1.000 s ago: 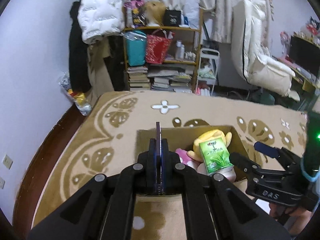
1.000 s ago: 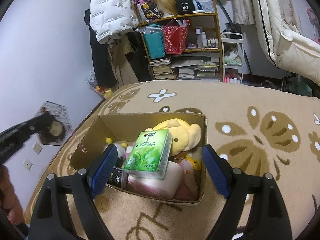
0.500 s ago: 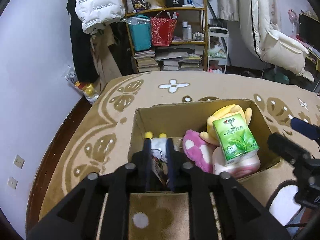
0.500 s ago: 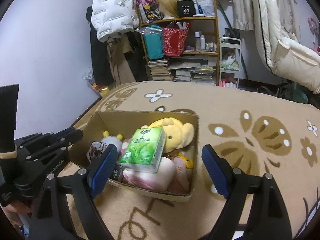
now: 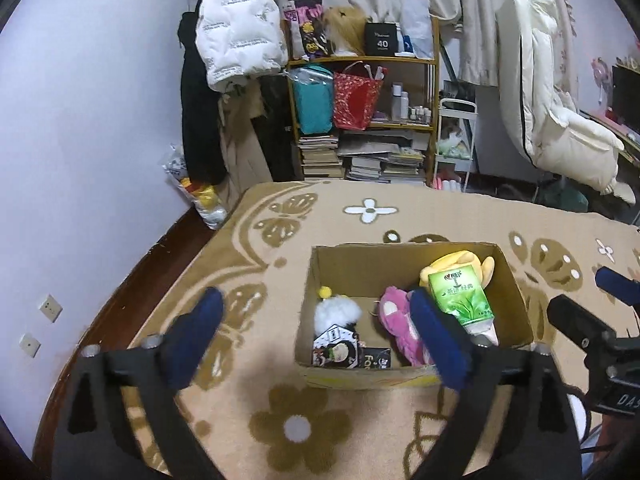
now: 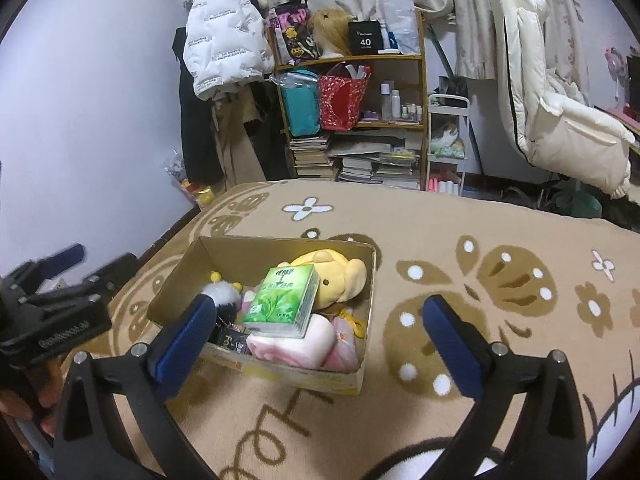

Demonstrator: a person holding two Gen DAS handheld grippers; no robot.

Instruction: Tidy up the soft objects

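Left drop done, both grippers empty over the box.
Left gripper (image 5: 316, 336): jaws opening wide, card-tagged white plush (image 5: 335, 320) released, now at near-left of cardboard box (image 5: 400, 378) on the carpet. Right gripper (image 6: 318, 340): jaws also opening, holding nothing. Box looks full.

Cardboard box (image 6: 362, 364) matt brown; tissue pack (image 6: 282, 300) glossy plastic wrap; yellow plush (image 6: 340, 276) soft fuzzy cloth; carpet (image 6: 460, 216) rough woven pile.

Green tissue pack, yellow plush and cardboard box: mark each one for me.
Green tissue pack (image 6: 282, 300), right wrist view, on its printed top face.
Yellow plush (image 6: 336, 270), right wrist view, on its head.
Cardboard box (image 5: 400, 262), left wrist view, on the inner far wall.
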